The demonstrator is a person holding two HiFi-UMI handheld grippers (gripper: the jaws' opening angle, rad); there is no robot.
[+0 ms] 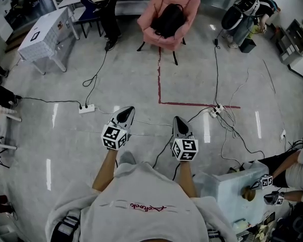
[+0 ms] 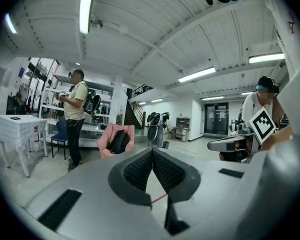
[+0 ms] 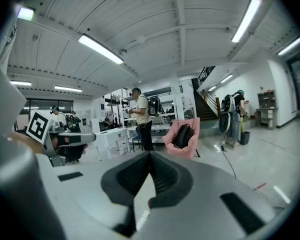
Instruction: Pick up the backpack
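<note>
A black backpack (image 1: 167,19) rests on the seat of a pink armchair (image 1: 150,15) far across the floor, near the top middle of the head view. It shows small in the left gripper view (image 2: 119,141) and in the right gripper view (image 3: 183,135). My left gripper (image 1: 125,111) and right gripper (image 1: 178,121) are held side by side in front of me, well short of the chair, both pointing toward it. Both are shut with nothing between the pads. The tips meet in the left gripper view (image 2: 152,151) and in the right gripper view (image 3: 149,154).
A person (image 1: 105,4) stands left of the armchair by a blue chair. A white table (image 1: 45,34) stands at far left. Power strips (image 1: 87,108) and black cables (image 1: 217,69) trail over the floor, with red tape lines (image 1: 159,79). Another person sits at right (image 1: 298,170).
</note>
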